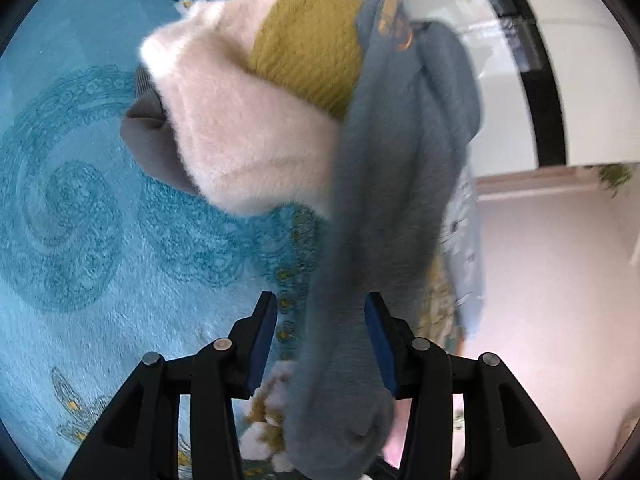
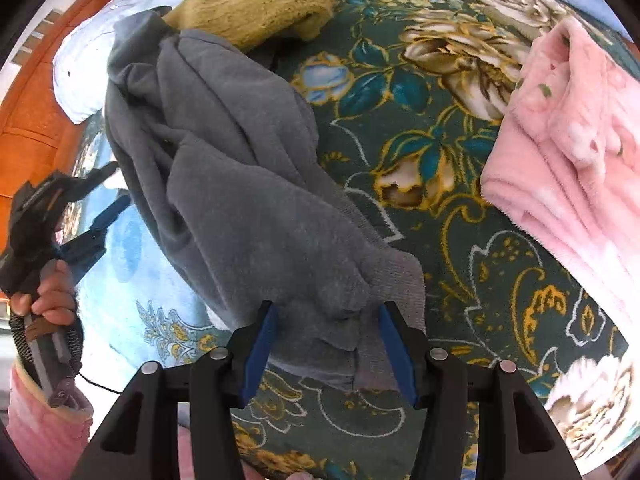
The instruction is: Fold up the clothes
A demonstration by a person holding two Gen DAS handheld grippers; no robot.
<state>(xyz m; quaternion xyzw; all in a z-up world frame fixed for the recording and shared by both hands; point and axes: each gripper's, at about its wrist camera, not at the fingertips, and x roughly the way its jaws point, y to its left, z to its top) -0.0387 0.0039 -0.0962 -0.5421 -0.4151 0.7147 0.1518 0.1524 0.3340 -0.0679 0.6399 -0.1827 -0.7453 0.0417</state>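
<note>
A grey knit garment [image 2: 240, 184] lies crumpled across the bed, from the mustard knit [image 2: 256, 4] down to my right gripper [image 2: 327, 308]. Its ribbed end sits between the right gripper's blue pads, which stand apart and point down at it without squeezing. In the left wrist view the same grey garment [image 1: 384, 184] runs lengthwise between the pads of my left gripper [image 1: 320, 298]. It brushes the right pad, and a gap shows at the left pad. A hand [image 2: 52, 292] holds the left gripper [image 2: 120, 182] at the garment's far edge.
A fluffy cream garment [image 1: 240, 128] and a mustard knit [image 1: 308, 36] are piled behind the grey one. A pink fleece [image 2: 560, 140] lies to the right on the dark floral blanket [image 2: 460, 240]. A blue patterned cover [image 1: 80, 220] spreads left, and the bed edge and floor [image 1: 540, 280] are on the right.
</note>
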